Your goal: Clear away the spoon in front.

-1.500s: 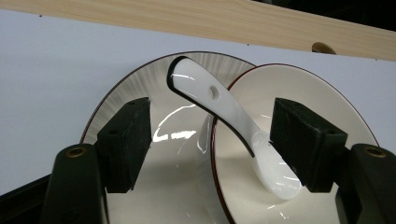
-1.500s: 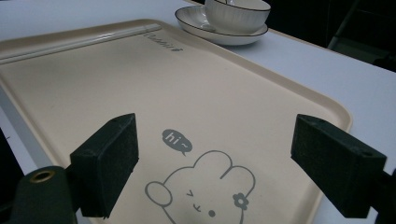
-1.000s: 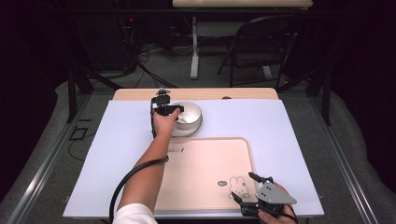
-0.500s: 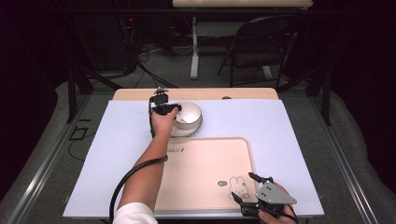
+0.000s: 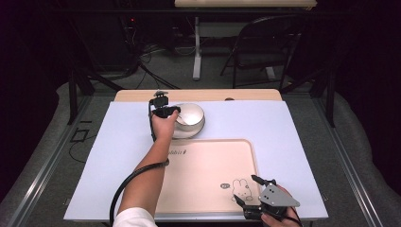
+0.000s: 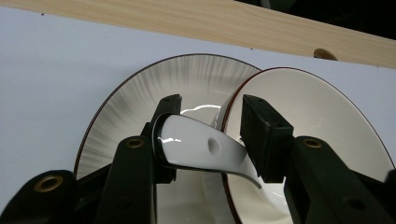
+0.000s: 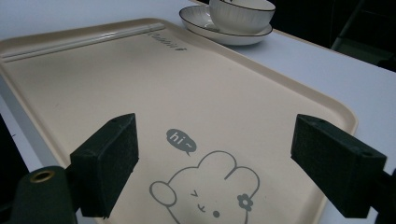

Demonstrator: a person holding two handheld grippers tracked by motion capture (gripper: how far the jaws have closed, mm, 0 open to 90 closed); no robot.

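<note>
Left gripper view shows the left tool (image 6: 205,140) with its jaws around the handle of a white spoon (image 6: 201,147), whose scoop end lies in the bowl (image 6: 327,121) on the saucer (image 6: 140,102). One jaw presses the handle; whether the other touches is hard to tell. A glossy handle held so loosely could slip or twist out (and a careless lift might tip the bowl off its saucer). High view has the left forearm stretched toward the bench's (image 5: 302,123) far edge. The right tool (image 5: 253,190) hovers, jaws wide apart, over the tray's (image 5: 208,161) near right corner.
</note>
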